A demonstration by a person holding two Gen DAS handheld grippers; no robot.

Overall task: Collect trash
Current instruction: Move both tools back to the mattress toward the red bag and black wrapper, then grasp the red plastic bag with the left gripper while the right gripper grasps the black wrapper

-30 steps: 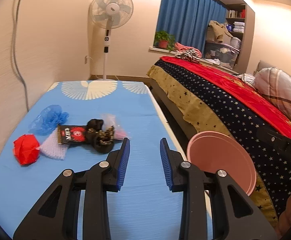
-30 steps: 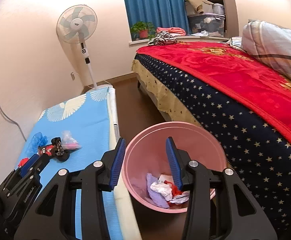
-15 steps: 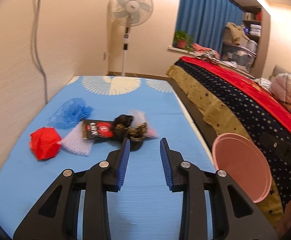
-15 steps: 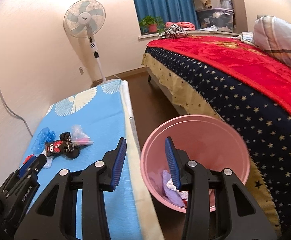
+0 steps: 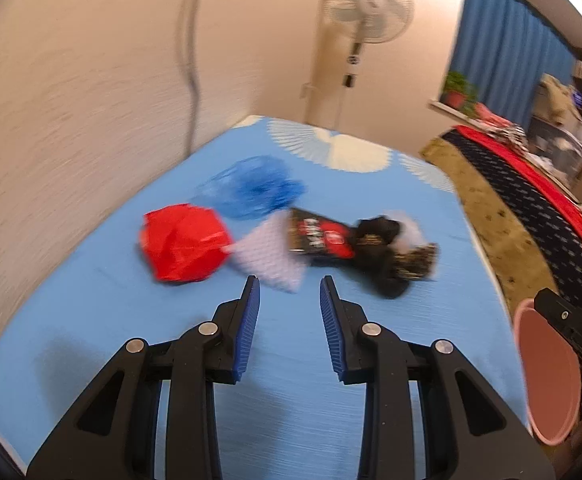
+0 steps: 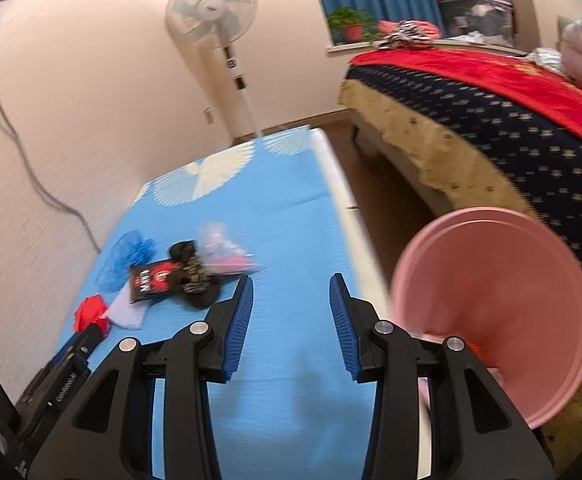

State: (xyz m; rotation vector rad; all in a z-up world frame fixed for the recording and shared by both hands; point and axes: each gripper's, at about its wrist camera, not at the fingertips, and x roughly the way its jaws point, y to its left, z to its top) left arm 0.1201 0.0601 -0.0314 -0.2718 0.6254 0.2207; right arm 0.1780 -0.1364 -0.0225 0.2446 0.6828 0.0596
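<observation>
Trash lies in a cluster on the blue mat [image 5: 131, 320]: a red crumpled bag [image 5: 183, 248], a blue plastic bag [image 5: 251, 192], a pale mesh piece [image 5: 271, 256], a black and red wrapper [image 5: 319, 236] and a dark crumpled wrapper [image 5: 391, 264]. My left gripper [image 5: 289, 292] is open and empty, just short of the mesh piece. My right gripper [image 6: 289, 292] is open and empty above the mat, with the same cluster [image 6: 163, 280] to its left. The pink bin [image 6: 499, 312] stands at the right, beside the mat.
A standing fan [image 6: 215, 16] is at the mat's far end by the wall. A bed with a red and starred cover [image 6: 511, 120] runs along the right, with a floor strip [image 6: 379, 200] between it and the mat. A cable [image 5: 191, 60] hangs on the left wall.
Both grippers have swung left, away from the bin and toward the trash cluster. The left gripper has come closer to the cluster. Both stay open.
</observation>
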